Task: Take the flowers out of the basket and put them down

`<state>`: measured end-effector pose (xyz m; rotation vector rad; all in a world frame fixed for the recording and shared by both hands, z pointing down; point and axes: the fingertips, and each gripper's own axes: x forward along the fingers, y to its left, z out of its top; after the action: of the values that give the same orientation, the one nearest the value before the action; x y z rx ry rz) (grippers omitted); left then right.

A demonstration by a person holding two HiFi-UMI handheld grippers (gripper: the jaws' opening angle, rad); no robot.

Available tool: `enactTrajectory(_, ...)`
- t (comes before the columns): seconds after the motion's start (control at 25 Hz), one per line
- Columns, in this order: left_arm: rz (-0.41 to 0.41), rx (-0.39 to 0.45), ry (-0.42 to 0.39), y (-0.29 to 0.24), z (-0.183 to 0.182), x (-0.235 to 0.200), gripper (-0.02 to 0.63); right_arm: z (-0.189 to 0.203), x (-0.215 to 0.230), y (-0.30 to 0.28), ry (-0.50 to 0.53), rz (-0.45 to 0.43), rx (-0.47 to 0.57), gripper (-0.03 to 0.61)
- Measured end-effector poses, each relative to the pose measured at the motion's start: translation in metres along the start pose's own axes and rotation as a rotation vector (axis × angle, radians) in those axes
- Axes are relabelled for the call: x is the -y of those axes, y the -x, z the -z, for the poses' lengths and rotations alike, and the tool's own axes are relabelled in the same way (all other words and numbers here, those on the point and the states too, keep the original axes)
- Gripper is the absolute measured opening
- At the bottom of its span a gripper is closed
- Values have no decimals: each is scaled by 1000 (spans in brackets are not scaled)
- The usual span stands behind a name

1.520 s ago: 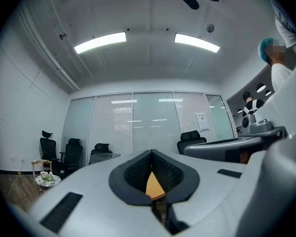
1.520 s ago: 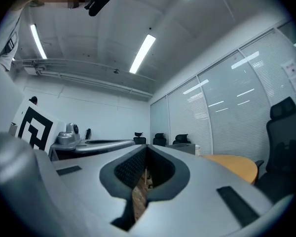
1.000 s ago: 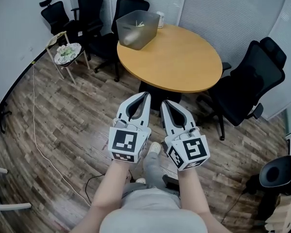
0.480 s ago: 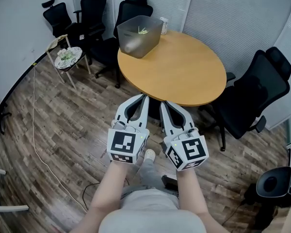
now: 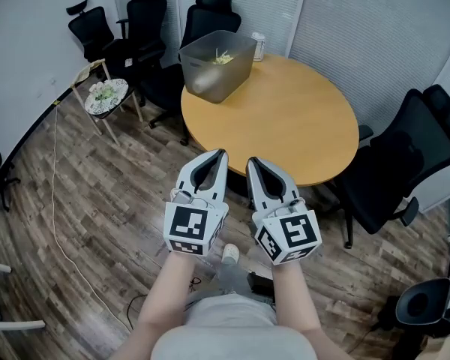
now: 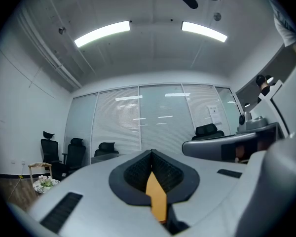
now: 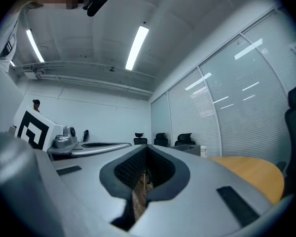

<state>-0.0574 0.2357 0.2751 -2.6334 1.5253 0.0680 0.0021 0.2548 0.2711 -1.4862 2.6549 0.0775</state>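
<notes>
A grey translucent basket [image 5: 217, 64] stands at the far left end of a round wooden table [image 5: 285, 118], with pale flowers [image 5: 223, 57] inside it. Both grippers hang side by side over the floor, short of the table's near edge. The left gripper [image 5: 222, 153] is shut and empty. Beside it the right gripper [image 5: 250, 160] is shut too, holding nothing. In the left gripper view the jaws meet at their tips [image 6: 151, 152], with the other gripper [image 6: 227, 144] at the right. The right gripper view shows closed jaws [image 7: 147, 148] and the table [image 7: 249, 171] at the right.
Black office chairs stand behind the table [image 5: 210, 10] and at its right [image 5: 394, 167]. A small wooden side table [image 5: 105, 96] with white flowers on it is at the left near the wall. A white cup [image 5: 259, 46] sits behind the basket. A cable [image 5: 56, 201] runs across the wooden floor.
Both grippers, side by side and shut, have come closer to the table's near edge. The table and basket now lie nearer in the head view.
</notes>
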Motion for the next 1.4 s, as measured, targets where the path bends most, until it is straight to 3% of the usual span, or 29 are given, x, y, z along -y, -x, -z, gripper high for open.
enactTrajectory(0.64, -38, -28, -24, -121, 18, -58, 2, 11, 79, -124, -18, -73, -2, 23)
enactTrajectory(1.4, -40, -21, 4, -211, 43, -112, 2, 41, 129, -201, -12, -63, -41, 23)
